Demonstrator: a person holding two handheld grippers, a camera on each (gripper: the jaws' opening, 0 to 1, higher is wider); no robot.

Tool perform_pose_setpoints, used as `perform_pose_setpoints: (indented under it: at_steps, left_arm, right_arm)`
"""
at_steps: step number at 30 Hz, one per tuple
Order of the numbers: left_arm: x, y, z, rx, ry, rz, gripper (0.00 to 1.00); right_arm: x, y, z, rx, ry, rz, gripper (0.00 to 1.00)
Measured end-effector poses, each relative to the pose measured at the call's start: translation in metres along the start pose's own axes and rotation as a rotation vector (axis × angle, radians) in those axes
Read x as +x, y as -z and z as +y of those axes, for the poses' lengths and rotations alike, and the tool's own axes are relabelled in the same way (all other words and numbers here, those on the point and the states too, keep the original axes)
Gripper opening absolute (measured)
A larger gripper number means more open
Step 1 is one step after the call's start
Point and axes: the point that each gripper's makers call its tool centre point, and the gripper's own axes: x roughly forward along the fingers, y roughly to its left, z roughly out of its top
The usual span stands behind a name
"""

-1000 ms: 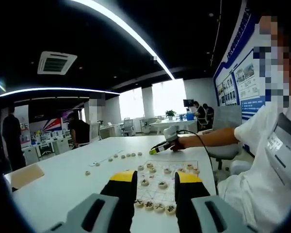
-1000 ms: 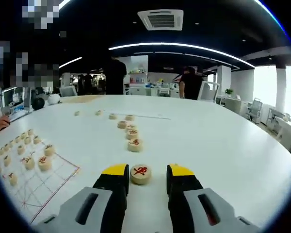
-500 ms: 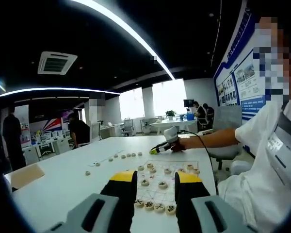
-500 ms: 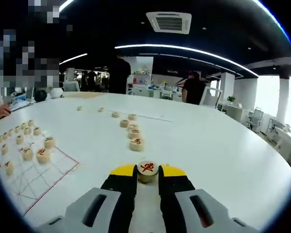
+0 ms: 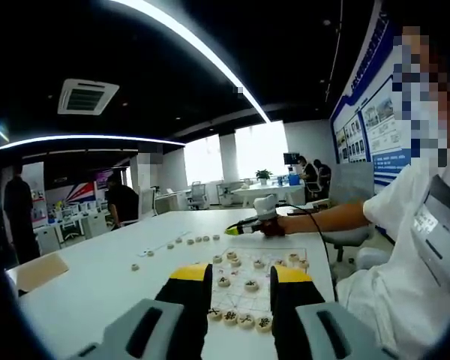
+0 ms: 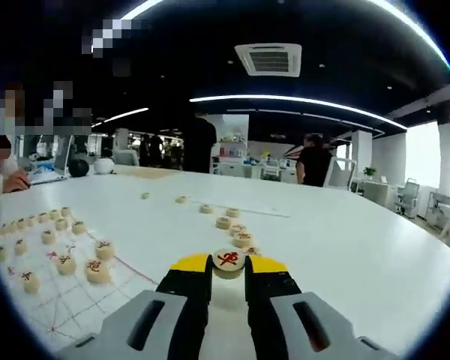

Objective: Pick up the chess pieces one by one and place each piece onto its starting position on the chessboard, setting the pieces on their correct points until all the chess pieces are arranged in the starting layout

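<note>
My right gripper is shut on a round cream chess piece with a red character, held a little above the white table. The chessboard lies low on the left with several red-marked pieces on it. More loose pieces lie in a line just beyond the held one. In the left gripper view my left gripper hangs open over the near edge of the chessboard, where black-marked pieces stand in a row. The right gripper shows beyond the board, held by a hand.
The big white table stretches wide to the right. Loose pieces trail left of the board. A person in a white shirt sits at the right. People stand by desks far off.
The right gripper closed on the red-marked piece and has lifted it off the table, the view swinging towards the board. The left gripper has stayed still.
</note>
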Motion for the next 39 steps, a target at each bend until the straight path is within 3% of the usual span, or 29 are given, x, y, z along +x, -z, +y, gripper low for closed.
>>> perform_pose_setpoints:
  at_steps: [4,11,26,28,32,39]
  left_arm:
    - [-0.001,-0.001,0.001,-0.001,-0.003,-0.004,0.32]
    - [-0.001,-0.001,0.001,0.0,-0.003,-0.005,0.32]
    - [-0.001,-0.002,0.001,-0.002,-0.002,-0.01,0.32]
    - [-0.002,-0.003,0.002,-0.004,-0.004,-0.014,0.32]
    - [-0.003,-0.002,0.003,-0.004,-0.008,-0.011,0.32]
    - [-0.002,-0.002,0.002,-0.001,-0.004,-0.009,0.32]
  right_arm:
    - [0.002,-0.001,0.024,0.007,-0.108,0.013,0.19]
    - [-0.001,0.006,0.051,-0.019,-0.23,0.067,0.19]
    - [-0.001,0.013,0.052,-0.049,-0.227,0.1,0.2]
    - [-0.001,0.012,0.051,-0.047,-0.225,0.099,0.21]
    - [-0.001,0.01,0.052,-0.04,-0.233,0.087,0.34]
    - [0.0,0.002,0.047,-0.023,-0.219,0.057,0.4]
